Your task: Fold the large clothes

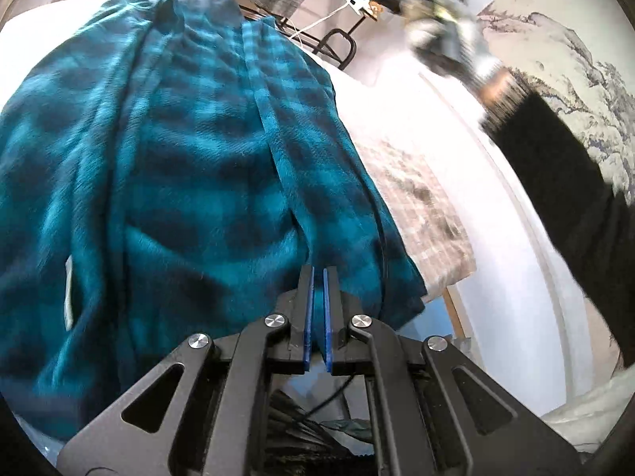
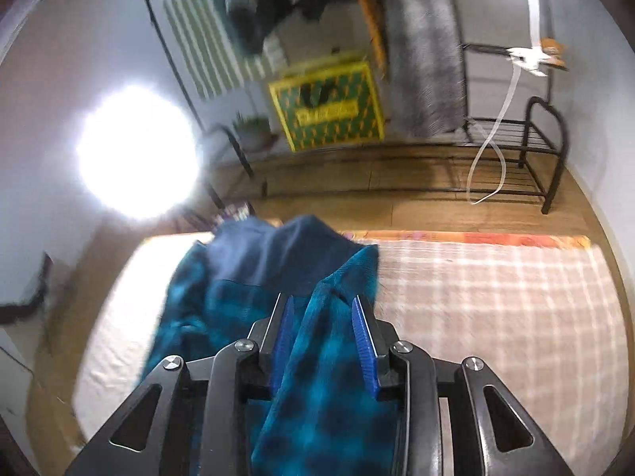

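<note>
Teal plaid garment [image 1: 166, 166] hangs lifted over the bed [image 2: 496, 297]. Left hand-held gripper [image 1: 318, 277] is pinched closed on a fabric edge at 6 o'clock; right hand-held gripper [image 2: 323, 305] clamps a bunched fold, likely to spread it flat for folding.

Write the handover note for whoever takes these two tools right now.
Left tool: shut on an edge of the teal plaid garment, which hangs spread out.
Right tool: fingers apart, a thick bunch of the same garment between them; whether it is gripped cannot be told.
The garment's far end trails onto the checked bed cover.
Done: garment lifted.
Left: lay it flat and fold it.
</note>
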Demonstrator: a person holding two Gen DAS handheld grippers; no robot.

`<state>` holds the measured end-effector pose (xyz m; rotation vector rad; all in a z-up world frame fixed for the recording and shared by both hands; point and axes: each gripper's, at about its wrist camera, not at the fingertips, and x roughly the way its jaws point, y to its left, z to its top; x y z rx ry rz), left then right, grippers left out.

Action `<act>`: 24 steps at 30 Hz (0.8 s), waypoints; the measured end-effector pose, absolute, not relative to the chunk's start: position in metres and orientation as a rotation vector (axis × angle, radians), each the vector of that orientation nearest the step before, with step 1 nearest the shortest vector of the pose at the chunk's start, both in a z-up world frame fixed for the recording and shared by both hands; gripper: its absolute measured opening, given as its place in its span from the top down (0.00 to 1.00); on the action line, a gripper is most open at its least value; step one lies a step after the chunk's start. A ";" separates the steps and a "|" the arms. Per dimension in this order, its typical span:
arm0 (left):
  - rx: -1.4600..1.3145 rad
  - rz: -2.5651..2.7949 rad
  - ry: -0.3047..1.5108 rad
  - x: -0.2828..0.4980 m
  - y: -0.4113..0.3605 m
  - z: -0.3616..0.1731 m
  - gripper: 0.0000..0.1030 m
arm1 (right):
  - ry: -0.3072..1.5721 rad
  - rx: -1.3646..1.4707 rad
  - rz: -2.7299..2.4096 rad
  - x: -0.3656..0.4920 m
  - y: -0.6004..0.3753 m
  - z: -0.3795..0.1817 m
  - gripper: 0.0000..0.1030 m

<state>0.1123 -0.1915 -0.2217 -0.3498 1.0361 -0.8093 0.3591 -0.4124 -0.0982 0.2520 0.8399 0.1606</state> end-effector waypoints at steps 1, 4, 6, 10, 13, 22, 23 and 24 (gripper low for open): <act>-0.349 -0.804 1.030 0.112 -0.190 -0.220 1.00 | 0.828 0.266 0.159 0.344 -0.417 -0.091 0.66; -0.311 -0.806 0.997 0.099 -0.190 -0.209 1.00 | 0.802 0.302 0.178 0.288 -0.434 -0.071 0.65; -0.291 -0.810 0.978 0.094 -0.192 -0.205 1.00 | 0.790 0.294 0.191 0.244 -0.439 -0.065 0.65; -0.266 -0.815 0.957 0.089 -0.200 -0.199 1.00 | 0.790 0.318 0.226 0.173 -0.452 -0.067 0.65; -0.199 -0.817 0.940 0.084 -0.212 -0.196 1.00 | 0.776 0.356 0.238 0.127 -0.468 -0.067 0.65; 0.002 -0.820 0.901 0.067 -0.280 -0.187 0.56 | 0.715 0.415 0.150 0.024 -0.509 -0.087 0.43; 0.021 -0.819 0.893 0.066 -0.288 -0.187 0.48 | 0.724 0.422 0.145 0.020 -0.511 -0.093 0.43; 0.041 -0.823 0.884 0.066 -0.299 -0.188 0.47 | 0.731 0.431 0.141 0.016 -0.514 -0.098 0.43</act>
